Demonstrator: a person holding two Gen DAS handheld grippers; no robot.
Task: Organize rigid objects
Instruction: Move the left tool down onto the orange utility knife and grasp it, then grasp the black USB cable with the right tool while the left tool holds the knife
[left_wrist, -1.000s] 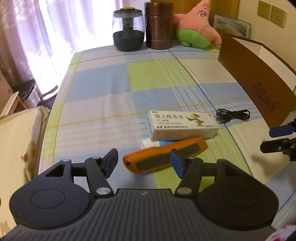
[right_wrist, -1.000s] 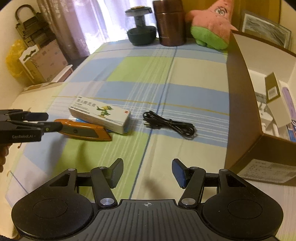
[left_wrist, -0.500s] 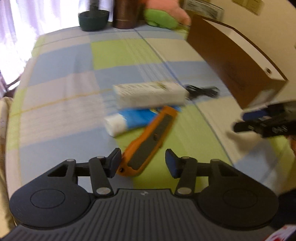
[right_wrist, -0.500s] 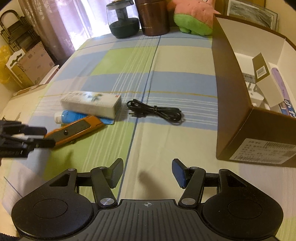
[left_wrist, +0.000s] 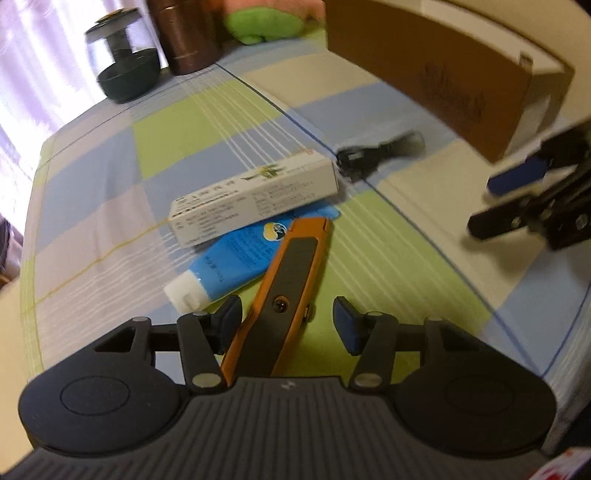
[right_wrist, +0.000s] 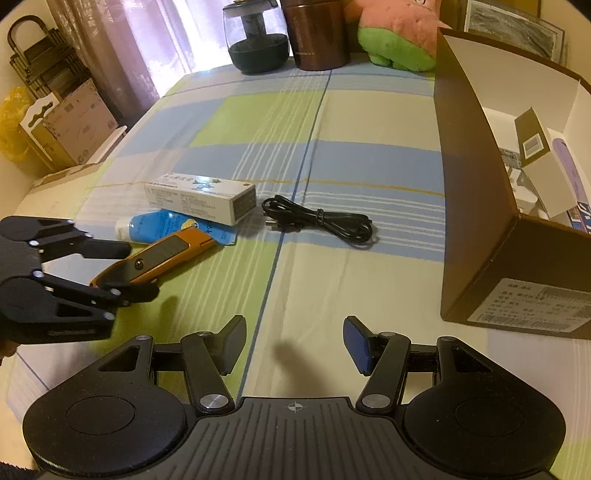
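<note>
- Left gripper (left_wrist: 286, 319) low over the table (left_wrist: 388, 266), jaws opening, straddling the rear end of the orange utility knife (left_wrist: 286, 280); a gap visible beside the right pad, the left pad close against the knife's edge, contact there not clear.
- Same left gripper (right_wrist: 127, 267) seen at the left edge of the right wrist view, fingers on either side of the knife's near end (right_wrist: 159, 258).
- Right gripper (right_wrist: 293, 343) held above bare checked cloth, jaws apart, nothing between them.
- Knife lying flat on the table, its far tip resting over the flat end of the blue tube (left_wrist: 236, 262).
- Blue tube with white cap lying just behind the knife, partly tucked under the white medicine carton (left_wrist: 255, 195).
- White medicine carton lying on its long side, touching the tube, near the middle of the table.
- Coiled black cable (right_wrist: 319, 219) just right of the carton, apart from it.
- Brown cardboard box (right_wrist: 476, 206) standing open at the right side of the table, several small cartons and packets inside; well apart from the knife.
- At the far edge of the table: dark glass jar (right_wrist: 256, 38), brown cylindrical canister (right_wrist: 319, 35), pink and green plush toy (right_wrist: 400, 35), in a row from left to right.
</note>
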